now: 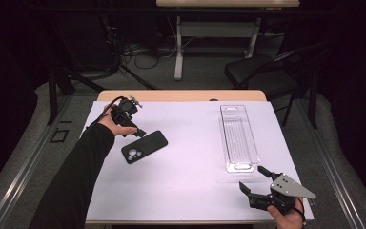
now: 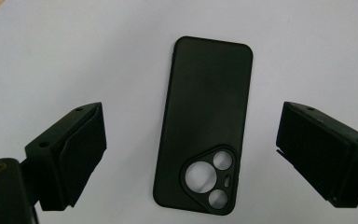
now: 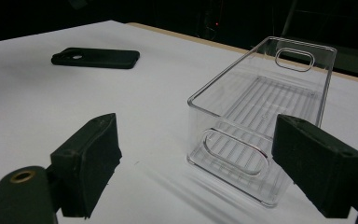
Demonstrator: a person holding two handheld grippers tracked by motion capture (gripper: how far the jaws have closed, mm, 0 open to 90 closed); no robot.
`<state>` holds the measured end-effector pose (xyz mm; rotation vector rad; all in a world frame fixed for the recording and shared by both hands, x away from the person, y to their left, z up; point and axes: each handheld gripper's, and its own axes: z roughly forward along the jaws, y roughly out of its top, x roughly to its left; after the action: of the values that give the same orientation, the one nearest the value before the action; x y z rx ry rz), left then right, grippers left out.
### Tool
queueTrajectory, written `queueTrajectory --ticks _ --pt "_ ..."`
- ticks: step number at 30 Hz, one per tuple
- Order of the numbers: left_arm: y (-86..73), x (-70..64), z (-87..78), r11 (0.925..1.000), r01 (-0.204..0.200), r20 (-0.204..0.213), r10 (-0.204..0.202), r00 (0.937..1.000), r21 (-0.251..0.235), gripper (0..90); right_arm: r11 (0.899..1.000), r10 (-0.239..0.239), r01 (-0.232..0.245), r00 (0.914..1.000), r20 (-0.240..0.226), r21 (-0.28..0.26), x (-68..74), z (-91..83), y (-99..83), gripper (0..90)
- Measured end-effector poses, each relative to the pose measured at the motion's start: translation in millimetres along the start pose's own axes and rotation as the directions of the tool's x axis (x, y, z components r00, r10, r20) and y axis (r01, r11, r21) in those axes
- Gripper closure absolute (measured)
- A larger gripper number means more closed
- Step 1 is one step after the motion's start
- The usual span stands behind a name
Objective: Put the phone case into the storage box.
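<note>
A black phone case lies face down on the white table top, its camera cut-out toward the near left. My left gripper hovers just behind and left of it, tilted down at it. In the left gripper view the case lies below and between the open jaws of the left gripper, not touched. My right gripper is open near the table's front right corner, with nothing in it. Its own view shows the right gripper facing an empty clear plastic bin, with the case far off.
The clear bin stands lengthwise on the right half of the table, its near end just beyond my right gripper. A dark folding chair and a desk frame with cables stand behind the table.
</note>
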<state>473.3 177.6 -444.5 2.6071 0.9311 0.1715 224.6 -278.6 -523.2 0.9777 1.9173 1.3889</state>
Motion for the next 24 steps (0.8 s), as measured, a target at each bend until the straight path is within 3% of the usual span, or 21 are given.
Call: queueTrajectory --ticks 11,24 --pt "3.6 1.2 21.6 0.9956 -0.040 0.025 0.038 0.9990 0.085 9.2 1.000 -0.004 0.004 1.0000 -0.003 0.001 0.1 0.2 -0.2 14.4" --pt "2.4 1.6 39.4 0.9870 -0.023 0.038 0.017 0.9991 0.159 9.2 1.000 -0.003 0.003 1.0000 -0.006 0.003 0.5 0.0 0.0 14.4"
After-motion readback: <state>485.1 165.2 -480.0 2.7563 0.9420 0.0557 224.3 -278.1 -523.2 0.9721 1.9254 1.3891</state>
